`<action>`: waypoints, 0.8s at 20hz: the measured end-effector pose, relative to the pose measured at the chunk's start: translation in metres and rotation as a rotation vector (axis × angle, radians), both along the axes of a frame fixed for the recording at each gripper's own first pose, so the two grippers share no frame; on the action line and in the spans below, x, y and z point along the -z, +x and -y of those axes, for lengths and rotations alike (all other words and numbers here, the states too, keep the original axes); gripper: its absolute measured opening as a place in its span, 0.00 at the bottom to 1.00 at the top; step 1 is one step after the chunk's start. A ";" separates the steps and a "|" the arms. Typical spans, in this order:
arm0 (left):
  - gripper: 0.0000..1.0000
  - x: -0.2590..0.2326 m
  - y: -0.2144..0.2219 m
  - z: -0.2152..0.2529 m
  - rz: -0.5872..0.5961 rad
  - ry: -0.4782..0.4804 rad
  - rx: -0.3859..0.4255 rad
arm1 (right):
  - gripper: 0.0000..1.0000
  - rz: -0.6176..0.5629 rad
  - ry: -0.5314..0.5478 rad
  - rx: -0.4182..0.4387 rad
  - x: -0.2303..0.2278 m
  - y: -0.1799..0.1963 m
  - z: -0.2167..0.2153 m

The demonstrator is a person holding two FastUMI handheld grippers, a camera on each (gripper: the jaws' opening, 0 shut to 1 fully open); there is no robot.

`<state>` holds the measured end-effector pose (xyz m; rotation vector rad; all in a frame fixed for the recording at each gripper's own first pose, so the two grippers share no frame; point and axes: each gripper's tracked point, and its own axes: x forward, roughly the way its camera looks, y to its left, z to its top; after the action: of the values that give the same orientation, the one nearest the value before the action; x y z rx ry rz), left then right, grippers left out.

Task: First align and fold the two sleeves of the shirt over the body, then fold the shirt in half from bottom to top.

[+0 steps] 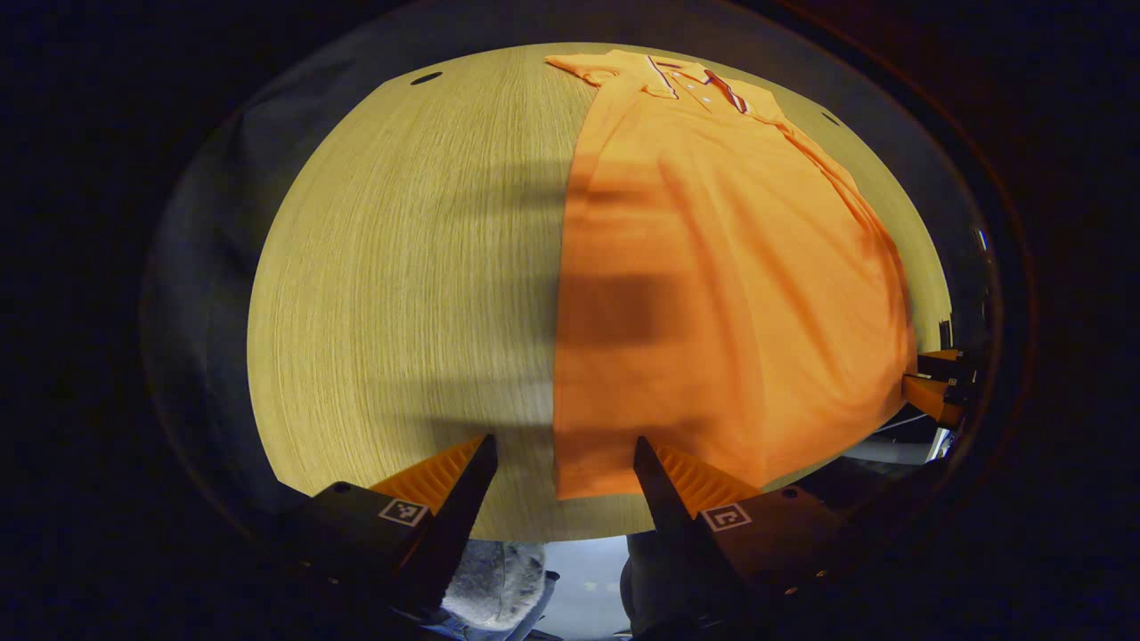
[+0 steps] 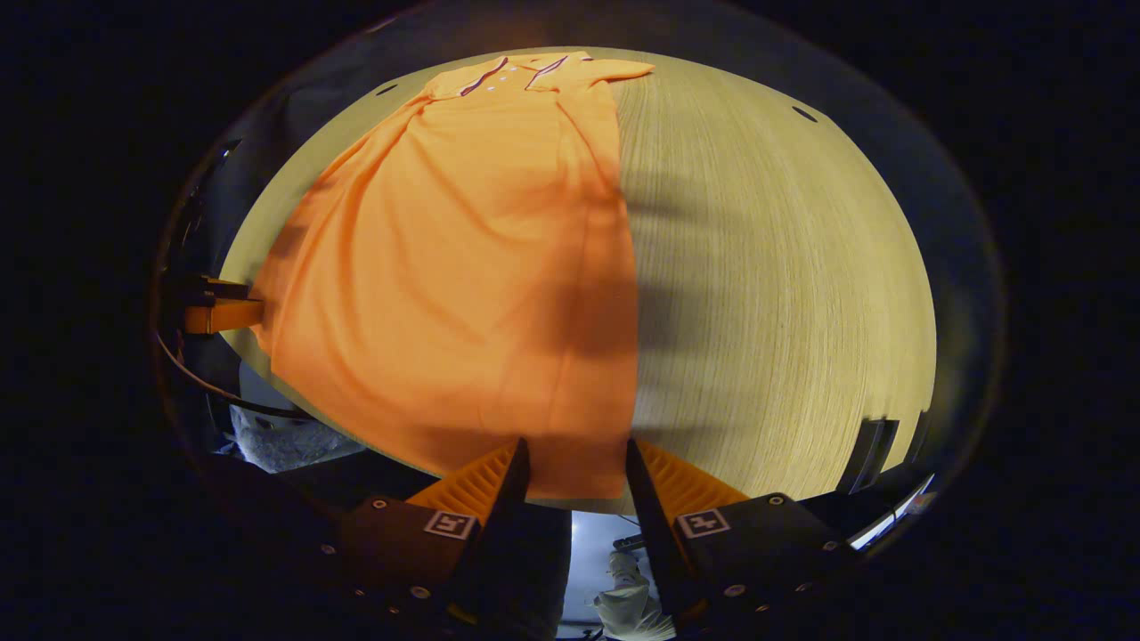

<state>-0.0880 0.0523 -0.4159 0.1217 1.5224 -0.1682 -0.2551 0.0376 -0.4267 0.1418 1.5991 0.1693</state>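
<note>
No brand or readable writing showed on the orange polo shirt (image 1: pixel 730 294), just a striped collar trim and small buttons. It lay flat on the wood-grain counter (image 1: pixel 410 294), sleeves folded in over the body, collar at the far edge, hem at the near one. The left hand-held gripper (image 1: pixel 565 467) stood wide apart at one hem corner, clasping nothing. The right hand-held gripper (image 2: pixel 574 467) was parted too, straddling the other hem corner, fingers not pressing the cloth.
</note>
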 end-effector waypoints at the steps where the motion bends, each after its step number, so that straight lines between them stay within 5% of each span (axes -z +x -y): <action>1: 0.81 -0.001 -0.001 0.005 -0.002 -0.006 0.026 | 0.54 0.008 0.005 -0.003 0.000 0.003 -0.003; 2: 0.76 -0.002 0.000 0.008 0.000 -0.011 0.045 | 0.40 0.013 0.018 0.021 0.000 0.006 -0.004; 4: 0.35 0.000 0.005 0.015 0.013 -0.026 0.015 | 0.15 -0.014 0.050 0.084 0.000 0.007 -0.005; 5: 0.12 0.001 0.003 0.014 0.002 -0.025 0.009 | 0.12 -0.033 0.079 0.115 0.000 0.006 -0.009; 7: 0.10 0.002 0.003 0.022 -0.022 -0.059 0.029 | 0.10 -0.040 0.118 0.204 0.002 0.013 -0.010; 8: 0.10 -0.008 0.006 0.023 -0.009 -0.085 0.005 | 0.01 -0.058 0.146 0.236 0.000 0.012 -0.014; 9: 0.01 -0.005 0.006 0.025 -0.004 -0.103 -0.010 | 0.01 -0.066 0.167 0.240 -0.002 0.009 -0.018; 16: 0.01 -0.045 0.041 0.033 0.076 -0.212 -0.012 | 0.01 0.040 0.147 0.352 -0.022 0.049 -0.006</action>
<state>-0.0470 0.0189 -0.3709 -0.0493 1.4206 -0.3102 -0.2064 0.0440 -0.4047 0.5264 1.4963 0.0150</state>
